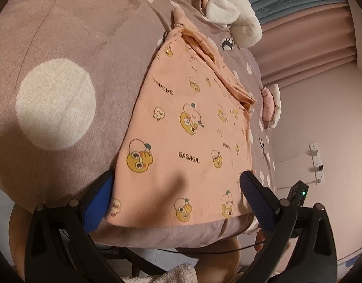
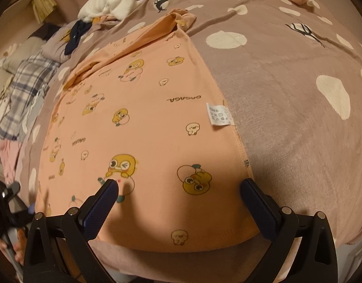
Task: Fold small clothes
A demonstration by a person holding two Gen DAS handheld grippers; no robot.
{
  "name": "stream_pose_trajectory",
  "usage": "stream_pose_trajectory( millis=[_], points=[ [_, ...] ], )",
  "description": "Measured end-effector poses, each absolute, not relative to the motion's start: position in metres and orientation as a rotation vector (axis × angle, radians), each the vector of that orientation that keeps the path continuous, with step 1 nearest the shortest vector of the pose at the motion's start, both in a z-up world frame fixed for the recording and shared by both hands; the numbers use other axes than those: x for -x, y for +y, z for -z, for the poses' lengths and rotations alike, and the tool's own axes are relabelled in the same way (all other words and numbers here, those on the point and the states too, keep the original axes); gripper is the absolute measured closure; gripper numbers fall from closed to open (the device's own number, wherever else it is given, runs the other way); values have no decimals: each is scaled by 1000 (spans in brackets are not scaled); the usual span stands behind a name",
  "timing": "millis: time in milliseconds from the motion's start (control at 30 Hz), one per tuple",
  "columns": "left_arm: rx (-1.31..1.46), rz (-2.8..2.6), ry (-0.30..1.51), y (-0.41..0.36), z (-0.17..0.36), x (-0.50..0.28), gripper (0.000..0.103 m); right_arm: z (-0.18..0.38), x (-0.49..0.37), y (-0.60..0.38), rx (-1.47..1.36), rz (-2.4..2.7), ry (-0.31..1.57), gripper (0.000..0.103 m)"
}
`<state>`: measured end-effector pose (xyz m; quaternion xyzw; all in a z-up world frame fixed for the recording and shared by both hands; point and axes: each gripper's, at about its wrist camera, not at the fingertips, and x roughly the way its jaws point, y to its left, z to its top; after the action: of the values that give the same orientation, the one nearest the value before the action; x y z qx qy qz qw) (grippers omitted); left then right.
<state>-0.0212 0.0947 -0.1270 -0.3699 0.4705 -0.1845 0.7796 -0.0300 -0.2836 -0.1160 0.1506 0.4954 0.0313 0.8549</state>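
Home bedroom, polka-dot bedspread (image 1: pixel 63 35), pink curtains (image 1: pixel 306 44), plaid bedding (image 2: pixel 23 80), wall socket (image 1: pixel 316 162)

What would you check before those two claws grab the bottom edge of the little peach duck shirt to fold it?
1. Left gripper open: ok, jaws spread wide over the hem.
2. Right gripper open: ok, jaws apart.
3. Peach duck-print shirt lying flat on the dotted bedspread: ok, body smooth.
4. Sleeves tucked: not ok, the far sleeve lies bunched.
5. Care label tucked away: not ok, it shows at the side seam.
6. Fingers catching only the shirt, not the bedspread: cannot tell.
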Motion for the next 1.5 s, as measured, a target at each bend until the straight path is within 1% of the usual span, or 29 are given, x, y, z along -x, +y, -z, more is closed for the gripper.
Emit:
stream_pose_trajectory(
  millis=[167, 567, 667, 700, 733, 900, 1400, 1500],
  points=[
    [794, 381, 992, 93, 127, 19, 1, 115, 36, -289, -351, -100, 1032, 1],
    [769, 345, 980, 88, 126, 18, 1, 117, 57, -314, -559, -300, 998, 1],
    [775, 350, 983, 89, 126, 19, 2, 117, 60, -324, -610, -303, 1000, 11],
    [776, 353, 984, 89, 126, 19, 2, 117, 61, -328, -625, -297, 1002, 18],
    [778, 355, 984, 89, 126, 19, 2, 117, 63, -332, -641, -293, 1002, 20],
    [767, 354, 981, 89, 126, 21, 2, 125, 68, -355, -824, -329, 983, 20],
    [740, 350, 985, 87, 125, 22, 2, 126, 80, -373, -838, -227, 1006, 20],
    [738, 350, 985, 87, 126, 22, 2, 130, 81, -380, -886, -250, 991, 20]
  ],
)
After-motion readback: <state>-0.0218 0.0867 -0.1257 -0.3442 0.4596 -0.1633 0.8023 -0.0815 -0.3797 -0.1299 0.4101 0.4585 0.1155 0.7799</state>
